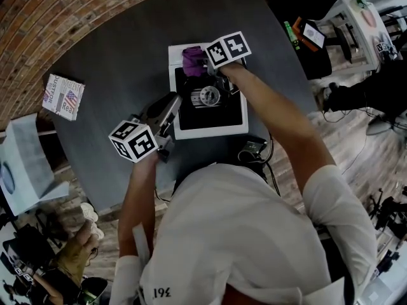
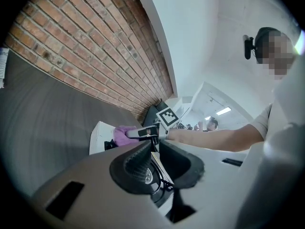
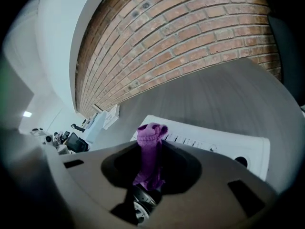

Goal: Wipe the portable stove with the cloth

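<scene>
Here, right gripper: jaws pinched on the cloth, which stands up between them as a purple wad. It is at the far left corner of the stove, with bare table just past that edge.
Left gripper: jaws a little apart with nothing between them. It hangs at the stove's left edge, aimed across the burner.
Cloth to gripper: in the head view the cloth bunches just left of the right gripper, over the stove's white far left corner. Whether it touches the top there cannot be told. The left gripper is apart from it, near the middle of the same side.
Stove: white frame, dark top, round burner at mid-top. It sits mid-table, toward the near edge.
Room: open table runs left of the stove as far as a booklet by the left edge. It also runs beyond the stove's far edge toward the brick wall. Cables lie at the near edge, just beside the stove's near right corner.
Views: only the right gripper view shows the pinch itself. Only the left gripper view shows the right gripper side-on, with the cloth at its tip above the stove. Only the head view shows both grippers and the cables.
</scene>
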{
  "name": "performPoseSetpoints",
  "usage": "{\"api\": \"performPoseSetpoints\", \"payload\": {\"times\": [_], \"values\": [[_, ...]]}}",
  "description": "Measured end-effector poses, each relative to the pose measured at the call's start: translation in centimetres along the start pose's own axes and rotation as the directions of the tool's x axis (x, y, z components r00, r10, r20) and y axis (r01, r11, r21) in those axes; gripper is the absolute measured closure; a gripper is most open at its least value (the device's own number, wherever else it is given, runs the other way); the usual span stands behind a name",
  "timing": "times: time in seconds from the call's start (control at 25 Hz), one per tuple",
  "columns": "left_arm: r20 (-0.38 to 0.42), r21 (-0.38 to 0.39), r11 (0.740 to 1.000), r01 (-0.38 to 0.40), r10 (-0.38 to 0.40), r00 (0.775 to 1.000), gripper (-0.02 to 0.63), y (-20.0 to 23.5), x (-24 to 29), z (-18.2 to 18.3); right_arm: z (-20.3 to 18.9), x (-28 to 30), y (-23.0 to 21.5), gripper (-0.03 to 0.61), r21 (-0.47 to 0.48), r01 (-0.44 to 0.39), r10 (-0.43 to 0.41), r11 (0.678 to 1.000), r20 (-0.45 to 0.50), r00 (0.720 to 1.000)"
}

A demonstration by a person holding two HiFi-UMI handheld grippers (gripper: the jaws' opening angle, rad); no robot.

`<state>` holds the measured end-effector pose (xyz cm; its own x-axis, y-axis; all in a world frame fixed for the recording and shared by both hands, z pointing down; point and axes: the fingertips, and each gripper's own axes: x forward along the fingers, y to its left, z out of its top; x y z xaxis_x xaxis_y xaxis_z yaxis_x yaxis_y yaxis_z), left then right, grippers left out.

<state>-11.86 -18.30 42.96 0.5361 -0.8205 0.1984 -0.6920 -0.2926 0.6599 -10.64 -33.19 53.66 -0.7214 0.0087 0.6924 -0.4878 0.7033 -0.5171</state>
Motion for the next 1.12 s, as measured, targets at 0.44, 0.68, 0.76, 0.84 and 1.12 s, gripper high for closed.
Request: {"api": "performPoseSetpoints", "payload": {"times": [0.44,0.68,0.76,0.84,1.12], "values": [[-0.012,0.007,1.0,0.025,-0.024,1.0,0.552,-1.1,0.9,-0.2,-1.8,-2.2,-1.4,0.471,-0.164,0.075,-0.091,0.984,-0.09,0.992],[-0.021,0.012,0.999,0.034,-0.034,0.999,0.552,-1.5,1.2,-0.6,-2.1,-3.5,-3.1,0.471,-0.164,0.127,-0.144,0.978,-0.092,0.985],[-0.024,0.012,0.999,0.038,-0.037,0.999,0.552,-1.6,1.3,-0.7,-2.1,-3.9,-3.5,0.471,-0.18,0.146,-0.166,0.973,-0.098,0.981],[-0.025,0.013,0.999,0.041,-0.041,0.999,0.552,-1.7,1.4,-0.8,-2.0,-4.3,-3.9,0.471,-0.21,0.17,-0.195,0.963,-0.106,0.975],[-0.025,0.015,0.999,0.049,-0.049,0.998,0.552,-2.2,1.7,-1.1,-2.0,-5.9,-5.6,0.471,-0.311,0.25,-0.3,0.917,-0.123,0.946]]}}
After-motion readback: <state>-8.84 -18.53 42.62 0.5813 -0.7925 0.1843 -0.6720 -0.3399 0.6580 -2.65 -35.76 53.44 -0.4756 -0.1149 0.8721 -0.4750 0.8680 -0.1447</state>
